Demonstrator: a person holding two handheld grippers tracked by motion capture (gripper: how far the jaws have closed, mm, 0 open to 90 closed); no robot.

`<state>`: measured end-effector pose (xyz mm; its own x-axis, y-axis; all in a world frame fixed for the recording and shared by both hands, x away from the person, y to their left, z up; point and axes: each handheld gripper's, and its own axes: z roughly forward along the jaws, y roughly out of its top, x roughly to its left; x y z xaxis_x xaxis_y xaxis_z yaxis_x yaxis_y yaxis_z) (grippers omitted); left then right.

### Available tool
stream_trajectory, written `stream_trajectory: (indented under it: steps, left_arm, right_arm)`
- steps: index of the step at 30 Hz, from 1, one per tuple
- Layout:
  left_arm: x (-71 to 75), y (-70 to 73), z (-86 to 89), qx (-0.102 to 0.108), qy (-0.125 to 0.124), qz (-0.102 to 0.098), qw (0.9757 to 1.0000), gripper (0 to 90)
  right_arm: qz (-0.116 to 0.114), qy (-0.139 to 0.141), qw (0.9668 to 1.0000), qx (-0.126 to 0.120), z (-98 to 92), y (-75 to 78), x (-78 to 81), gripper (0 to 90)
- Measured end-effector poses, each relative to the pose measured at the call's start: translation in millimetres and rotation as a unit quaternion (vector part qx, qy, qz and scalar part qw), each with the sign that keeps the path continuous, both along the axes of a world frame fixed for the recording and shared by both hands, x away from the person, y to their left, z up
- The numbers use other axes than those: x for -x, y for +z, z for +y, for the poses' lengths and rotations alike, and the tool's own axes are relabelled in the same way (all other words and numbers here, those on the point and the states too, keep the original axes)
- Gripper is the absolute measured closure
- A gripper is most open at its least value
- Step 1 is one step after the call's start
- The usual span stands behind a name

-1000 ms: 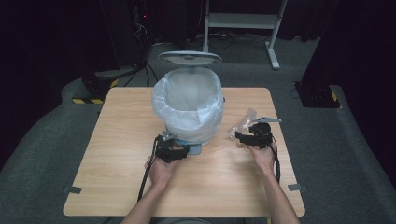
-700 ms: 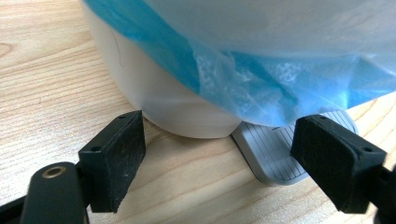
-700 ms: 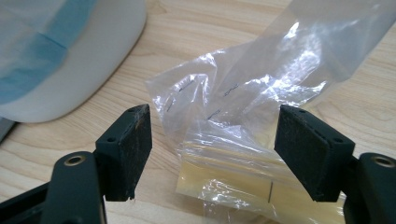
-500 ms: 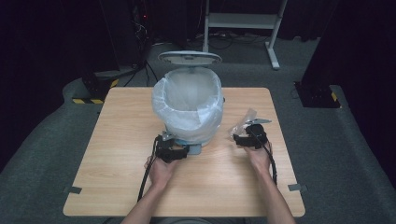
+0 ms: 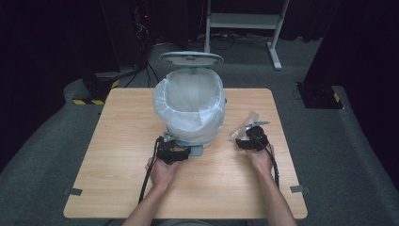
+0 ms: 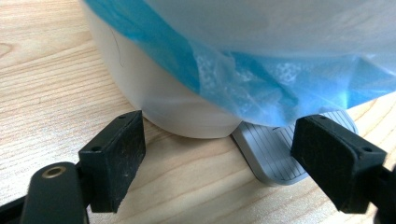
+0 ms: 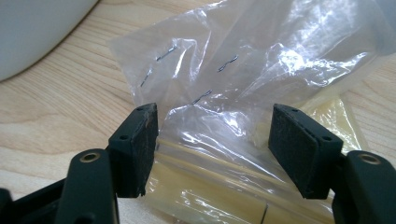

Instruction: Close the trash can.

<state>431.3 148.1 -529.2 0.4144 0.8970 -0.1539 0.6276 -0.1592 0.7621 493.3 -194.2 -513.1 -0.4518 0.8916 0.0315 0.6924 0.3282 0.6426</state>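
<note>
Our right tongs [image 7: 212,149] stand spread over the clear plastic wrapper [image 7: 243,93], their jaws just having been narrowing, the film lying between them but not yet pinched. The wrapper sits on the counter [image 5: 117,155] straight ahead of these tongs, its long axis running away from us toward the far right, just beside the lined pedal bin [image 5: 190,110]. Our left tongs [image 6: 219,163] are also spread, hovering at the bin's base, one jaw over its grey pedal [image 6: 273,151]. The right hand [image 5: 259,160] is plainly nearer the wrapper, so we judge the pickup to be its job.
</note>
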Motion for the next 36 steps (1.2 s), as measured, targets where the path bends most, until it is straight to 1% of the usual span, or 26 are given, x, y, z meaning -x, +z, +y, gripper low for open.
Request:
stream_trajectory:
  steps: [6, 8, 11, 13, 14, 16, 21, 26, 32, 36]
  left_arm:
    - [0.0, 0.0, 0.0, 0.000, 0.000, 0.000, 1.0000, 17.7]
    - [0.0, 0.0, 0.0, 0.000, 0.000, 0.000, 1.0000, 17.7]
    - [0.0, 0.0, 0.0, 0.001, 0.000, 0.000, 1.0000, 17.7]
    - [0.0, 0.0, 0.0, 0.001, 0.000, 0.000, 1.0000, 17.7]
    - [0.1, -0.3, -0.9, 0.007, 0.005, -0.002, 1.0000, 17.7]
    - [0.0, 0.0, 0.2, -0.001, -0.001, 0.000, 1.0000, 17.7]
    - [0.0, 0.0, 0.0, 0.000, 0.000, 0.000, 1.0000, 17.7]
    - [0.0, 0.0, 0.0, 0.000, 0.000, 0.000, 1.0000, 17.7]
    - [0.0, 0.0, -0.2, 0.000, 0.000, 0.000, 1.0000, 17.7]
    - [0.0, 0.0, 0.0, 0.000, 0.000, 0.000, 1.0000, 17.7]
  right_arm:
    - [-0.006, -0.003, 0.9995, 0.031, 6.8, 0.3, 1.7, 41.0]
    - [-0.007, -0.003, 0.9993, 0.036, 7.7, 1.2, 2.3, 46.1]
    - [-0.009, 0.001, 0.9991, 0.041, 8.0, 2.6, 3.5, 56.9]
    - [-0.006, 0.005, 0.9993, 0.037, 6.5, 3.1, 3.3, 62.4]
    - [-0.005, 0.005, 0.9993, 0.036, 5.9, 3.2, 3.1, 65.1]
    - [-0.001, 0.004, 0.9996, 0.028, 4.9, 3.7, 3.2, 71.6]
    - [0.000, 0.009, 0.9996, 0.026, 3.7, 5.2, 4.0, 78.7]
    - [-0.003, 0.012, 0.9998, 0.013, 0.9, 9.1, 5.8, 82.3]
    - [-0.019, 0.021, 0.9996, -0.008, -3.3, 20.7, 11.3, 83.9]
    - [-0.024, 0.027, 0.9991, -0.024, -7.3, 28.4, 15.7, 84.1]
